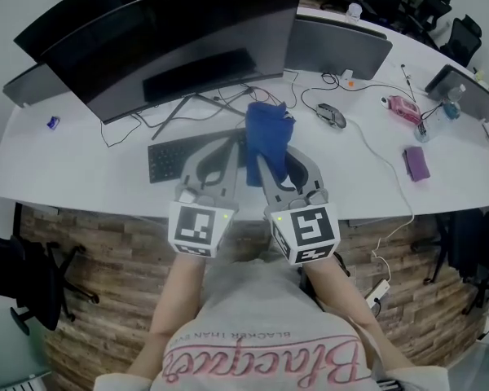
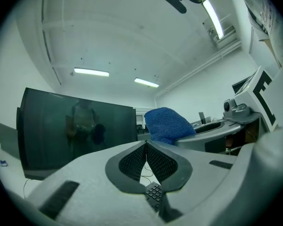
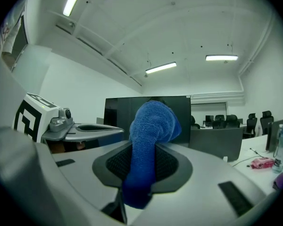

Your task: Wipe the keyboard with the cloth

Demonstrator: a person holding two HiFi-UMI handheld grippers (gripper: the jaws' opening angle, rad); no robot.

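Observation:
A blue cloth [image 1: 267,129] is clamped in my right gripper [image 1: 270,149], held above the white desk with the cloth's folded end sticking up past the jaws. In the right gripper view the cloth [image 3: 148,126] fills the gap of that gripper [image 3: 142,149] and hangs down behind it. My left gripper [image 1: 231,142] is close beside it on the left, shut with nothing in it; its tips meet [image 2: 145,144]. The black keyboard [image 1: 175,157] lies under both grippers, partly hidden by them, and a few of its keys [image 2: 154,192] show below the left jaws.
A wide curved monitor [image 1: 179,39] stands behind the keyboard, with a second screen [image 1: 338,47] to its right. A mouse [image 1: 332,115], cables, a pink item [image 1: 405,108] and a purple item [image 1: 416,163] lie on the desk's right. The desk's front edge [image 1: 106,202] is near me.

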